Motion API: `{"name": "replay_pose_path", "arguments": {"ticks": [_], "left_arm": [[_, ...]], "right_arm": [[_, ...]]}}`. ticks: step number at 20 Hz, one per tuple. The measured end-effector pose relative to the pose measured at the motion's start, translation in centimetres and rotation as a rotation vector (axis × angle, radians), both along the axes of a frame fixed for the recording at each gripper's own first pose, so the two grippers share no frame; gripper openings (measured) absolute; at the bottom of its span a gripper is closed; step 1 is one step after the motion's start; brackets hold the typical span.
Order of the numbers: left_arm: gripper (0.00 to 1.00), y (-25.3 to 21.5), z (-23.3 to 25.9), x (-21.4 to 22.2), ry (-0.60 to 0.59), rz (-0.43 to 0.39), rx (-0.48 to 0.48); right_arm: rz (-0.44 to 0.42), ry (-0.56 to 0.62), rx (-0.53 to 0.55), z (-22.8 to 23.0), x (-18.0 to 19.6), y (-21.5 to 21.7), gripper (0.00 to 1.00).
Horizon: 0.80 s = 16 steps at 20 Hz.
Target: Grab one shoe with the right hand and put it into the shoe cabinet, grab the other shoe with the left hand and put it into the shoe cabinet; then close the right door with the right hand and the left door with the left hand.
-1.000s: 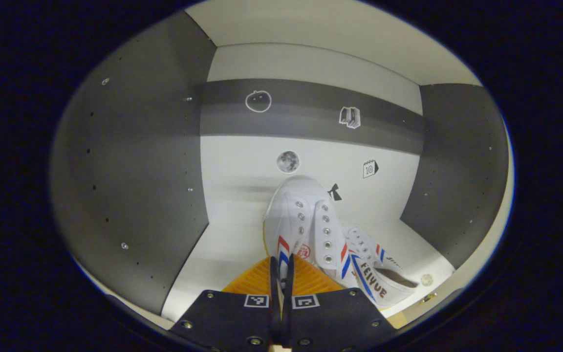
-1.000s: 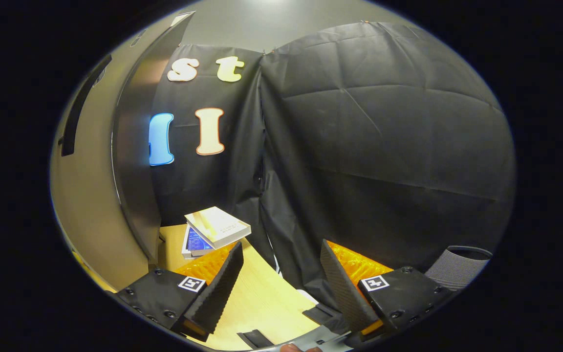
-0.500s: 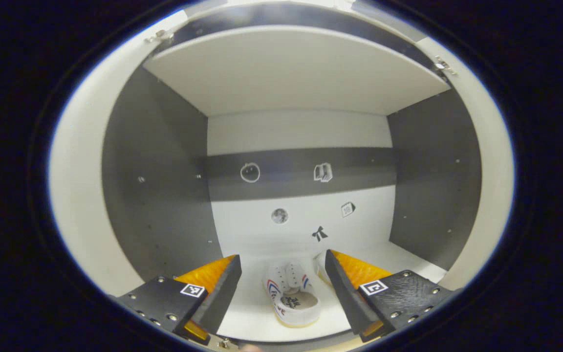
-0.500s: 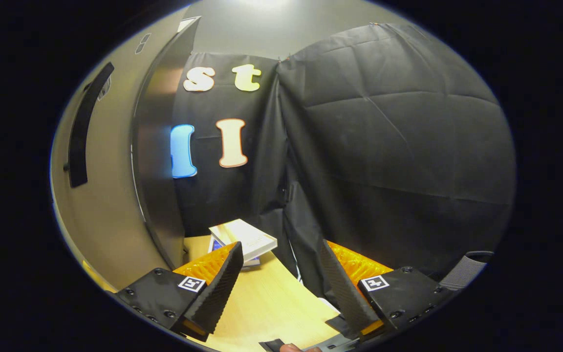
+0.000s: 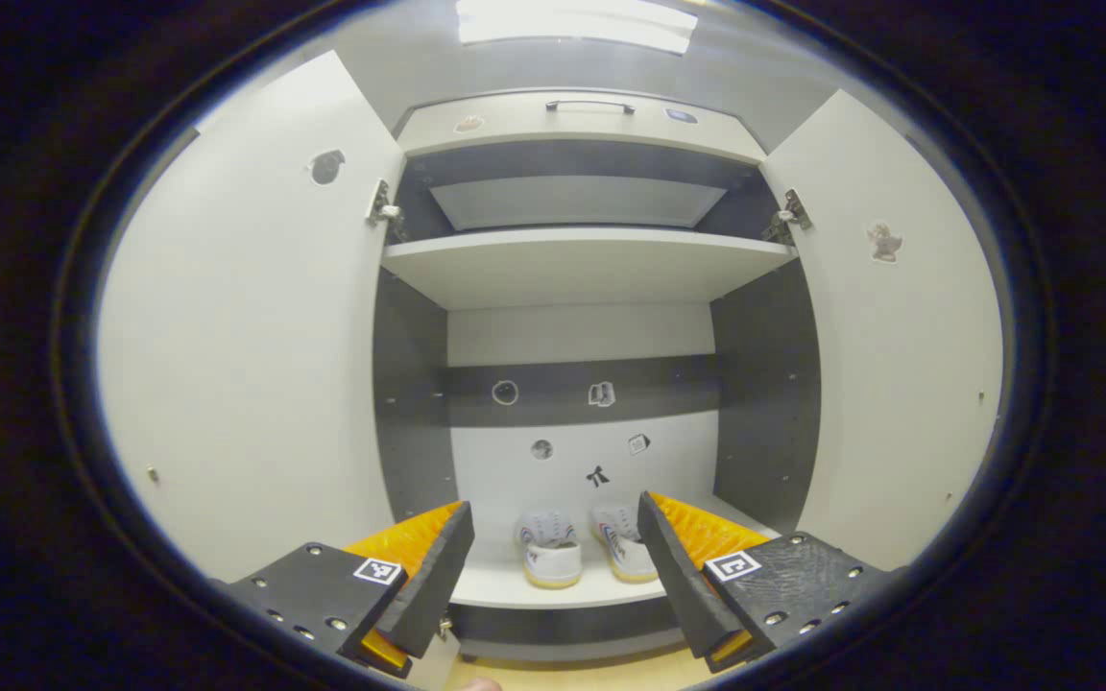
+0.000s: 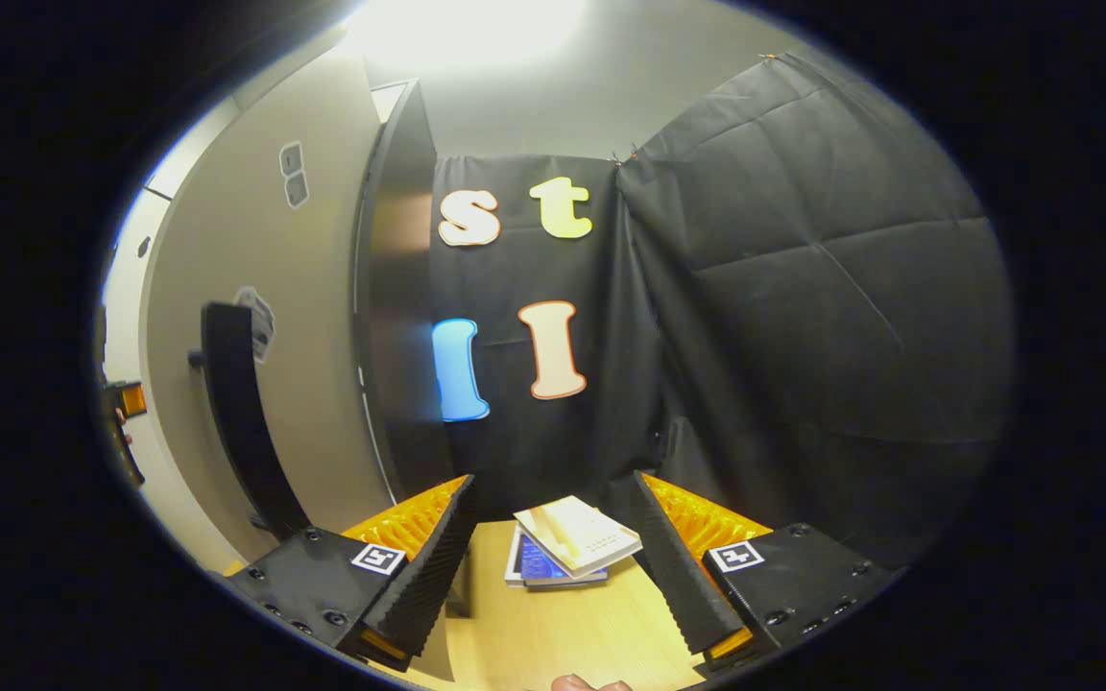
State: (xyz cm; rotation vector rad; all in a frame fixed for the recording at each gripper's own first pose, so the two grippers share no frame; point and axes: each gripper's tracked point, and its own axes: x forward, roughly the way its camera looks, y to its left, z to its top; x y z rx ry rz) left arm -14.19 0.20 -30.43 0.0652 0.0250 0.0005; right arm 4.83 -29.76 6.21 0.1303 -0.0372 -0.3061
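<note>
Both shoes (image 5: 584, 549) are sitting side by side on the bottom shelf of the cabinet (image 5: 577, 264), so the doors are next. I'm judging them light, stiff panels that swing freely; I'd push on the outer edge or hook the dark handle (image 6: 238, 417) on the right door (image 6: 323, 317). Left door (image 5: 255, 345) is standing wide open too. Left gripper (image 5: 553, 566) is spread, empty. Right gripper (image 6: 553, 566) is spread, empty, books (image 6: 567, 552) beyond it. Versus a second ago, I'm backing the left gripper out after releasing the shoe.
</note>
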Motion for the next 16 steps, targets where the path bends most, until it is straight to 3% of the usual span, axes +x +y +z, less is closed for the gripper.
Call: {"name": "replay_pose_path", "arguments": {"ticks": [3, 7, 10, 16], "left_arm": [[0.99, 0.8, -1.1, -3.0, 0.011, 0.073, 0.025], [0.99, 2.2, -4.7, -6.1, 0.084, 0.135, 0.03], [1.0, 3.1, -6.6, -7.5, 0.127, 0.13, 0.02], [0.98, 5.2, -9.5, -9.2, 0.229, 0.1, -0.006]], "right_arm": [[0.098, 0.004, 0.028, 1.2, 0.5, 2.2, 0.98], [0.143, 0.006, 0.028, 2.4, 0.2, 4.0, 0.98], [0.152, 0.01, 0.033, 2.7, -0.2, 5.1, 0.98], [0.085, 0.037, 0.019, 3.3, -1.0, 5.9, 0.97]]}}
